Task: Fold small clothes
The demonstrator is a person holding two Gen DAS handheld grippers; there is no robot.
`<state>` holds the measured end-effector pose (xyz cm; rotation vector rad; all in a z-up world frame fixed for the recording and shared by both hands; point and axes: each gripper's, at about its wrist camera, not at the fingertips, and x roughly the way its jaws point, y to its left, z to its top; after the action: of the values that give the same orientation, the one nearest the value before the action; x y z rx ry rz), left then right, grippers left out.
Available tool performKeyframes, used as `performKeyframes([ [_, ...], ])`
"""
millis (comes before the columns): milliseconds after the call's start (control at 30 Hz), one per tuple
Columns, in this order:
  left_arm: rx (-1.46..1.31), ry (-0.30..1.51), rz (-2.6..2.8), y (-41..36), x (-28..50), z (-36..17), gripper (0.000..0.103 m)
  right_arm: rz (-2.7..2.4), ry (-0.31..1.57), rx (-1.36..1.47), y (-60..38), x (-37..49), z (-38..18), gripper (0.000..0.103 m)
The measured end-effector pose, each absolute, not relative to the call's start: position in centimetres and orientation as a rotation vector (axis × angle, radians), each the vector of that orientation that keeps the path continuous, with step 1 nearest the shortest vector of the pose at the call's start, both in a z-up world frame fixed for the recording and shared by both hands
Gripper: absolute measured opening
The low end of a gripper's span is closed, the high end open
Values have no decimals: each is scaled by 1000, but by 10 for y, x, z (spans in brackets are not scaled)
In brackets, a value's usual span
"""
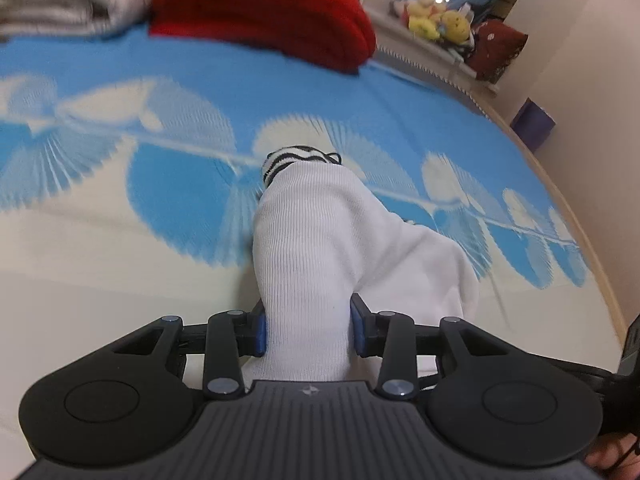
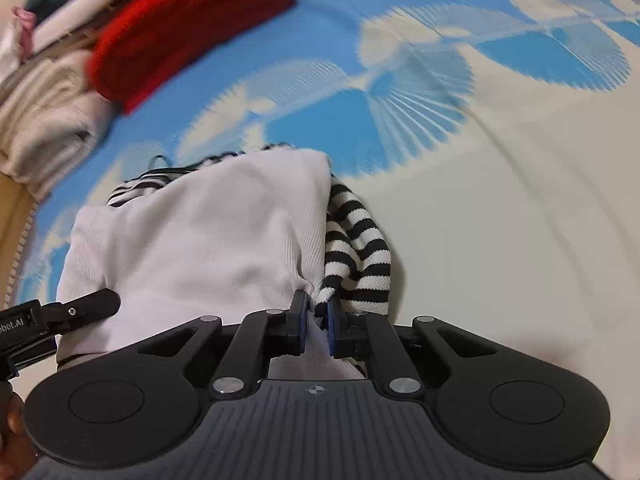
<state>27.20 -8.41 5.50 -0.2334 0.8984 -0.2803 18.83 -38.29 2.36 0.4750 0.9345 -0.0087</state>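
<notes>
A small white ribbed garment (image 1: pixel 320 240) with black-and-white striped parts (image 2: pixel 356 240) lies on the blue-and-white bed cover (image 1: pixel 120 208). My left gripper (image 1: pixel 310 328) is shut on a thick fold of the white cloth at its near edge. My right gripper (image 2: pixel 317 320) is shut on a bunched edge where the white cloth (image 2: pixel 200 240) meets the striped sleeve. The left gripper's finger (image 2: pixel 88 304) shows at the left of the right wrist view, against the white cloth. The garment's underside is hidden.
A folded red garment (image 1: pixel 260 8) and a stack of grey and beige folded clothes (image 1: pixel 68 0) lie at the far side of the bed. Stuffed toys (image 1: pixel 436 20) sit on a ledge beyond. The bed's wooden edge (image 1: pixel 600 248) runs at right.
</notes>
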Motion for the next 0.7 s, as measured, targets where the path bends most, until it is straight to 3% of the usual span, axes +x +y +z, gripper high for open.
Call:
performKeyframes([
  [200, -225, 888, -251, -46, 286, 64, 49, 53, 849, 464, -349, 207, 32, 9],
  [300, -223, 902, -194, -39, 293, 61, 62, 43, 847, 443, -337, 212, 30, 9],
  [700, -16, 848, -303, -41, 256, 86, 62, -64, 901, 321, -316, 215, 20, 9],
])
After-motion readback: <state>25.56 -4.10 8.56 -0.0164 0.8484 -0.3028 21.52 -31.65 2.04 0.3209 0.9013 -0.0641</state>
